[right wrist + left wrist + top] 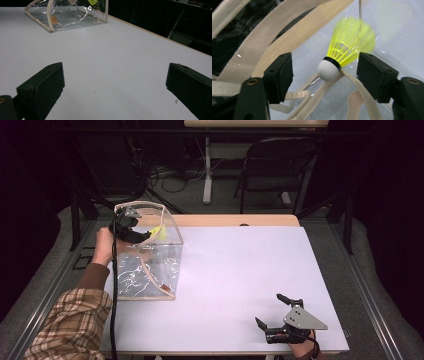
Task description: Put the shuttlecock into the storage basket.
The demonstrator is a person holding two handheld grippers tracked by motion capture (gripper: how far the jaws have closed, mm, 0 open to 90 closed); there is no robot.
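Between left gripper (325, 75) jaws, shuttlecock (343, 52) points cork-down, skirt-up.

From above the person's side, the high view looks forward and down across the white tabletop (235, 270) to the dark floor beyond. The left gripper view sits close inside the clear bag (150, 255), facing a yellow shuttlecock (347, 47). The right gripper view looks low across the tabletop from its near corner; it shares the bag with the high view.
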